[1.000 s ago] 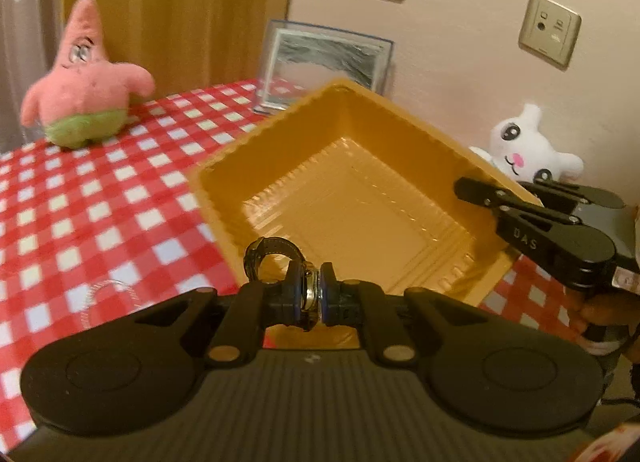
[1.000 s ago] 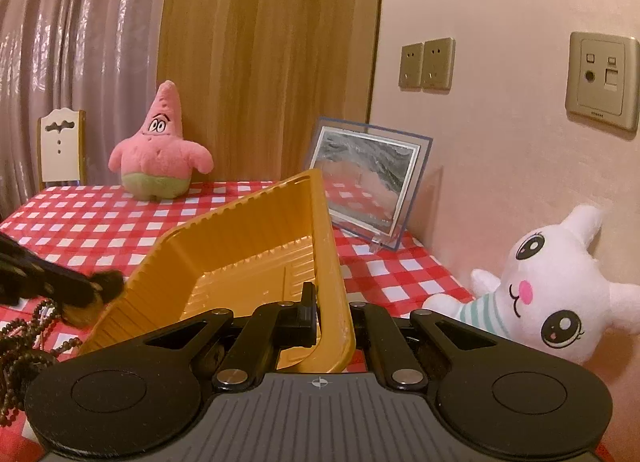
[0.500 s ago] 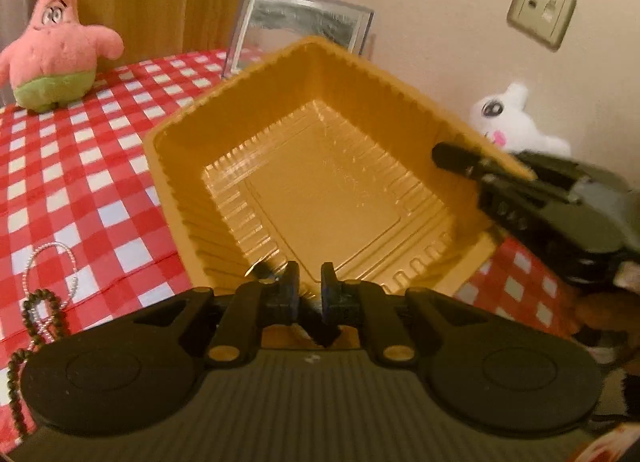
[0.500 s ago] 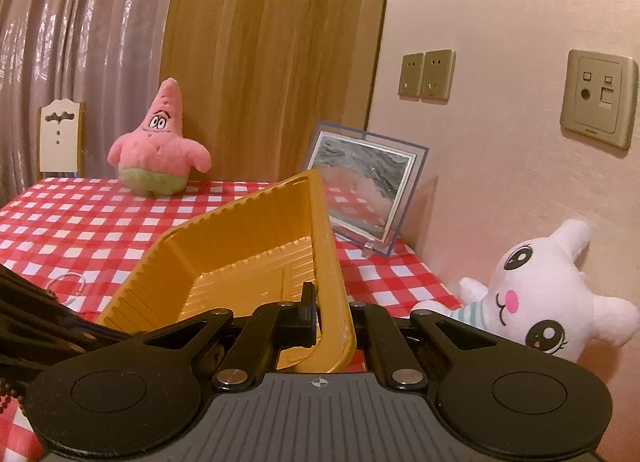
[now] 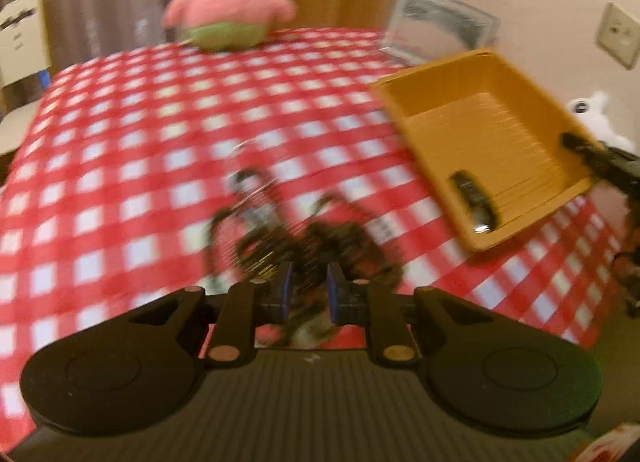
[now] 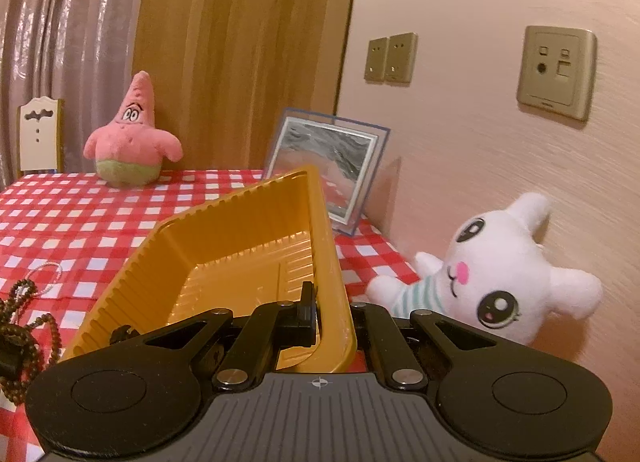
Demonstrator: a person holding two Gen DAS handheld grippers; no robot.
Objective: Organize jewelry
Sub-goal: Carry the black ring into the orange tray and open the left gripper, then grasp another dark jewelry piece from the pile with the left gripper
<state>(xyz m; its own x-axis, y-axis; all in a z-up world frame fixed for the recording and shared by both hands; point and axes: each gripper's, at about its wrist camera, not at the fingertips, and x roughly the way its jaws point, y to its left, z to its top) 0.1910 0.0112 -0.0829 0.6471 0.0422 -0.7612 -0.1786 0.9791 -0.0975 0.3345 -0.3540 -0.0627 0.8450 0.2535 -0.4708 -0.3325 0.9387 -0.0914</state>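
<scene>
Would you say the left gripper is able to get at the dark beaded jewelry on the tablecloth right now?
Probably yes: the left gripper is empty, jaws just opening, and the beaded jewelry lies right ahead with nothing between.

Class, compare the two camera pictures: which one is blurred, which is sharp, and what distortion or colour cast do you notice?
Left wrist view: motion-smeared; the bead strands and checked tablecloth streak, while the left gripper itself stays crisp. Right wrist view: sharp, the yellow tray clear. Both: warm orange cast, fisheye bending, dark corners.

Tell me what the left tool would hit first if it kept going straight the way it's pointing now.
Most likely the tangle of dark beaded strands lying on the red-and-white checked tablecloth, right ahead of the left tool. The picture is blurred, so depth is uncertain.
</scene>
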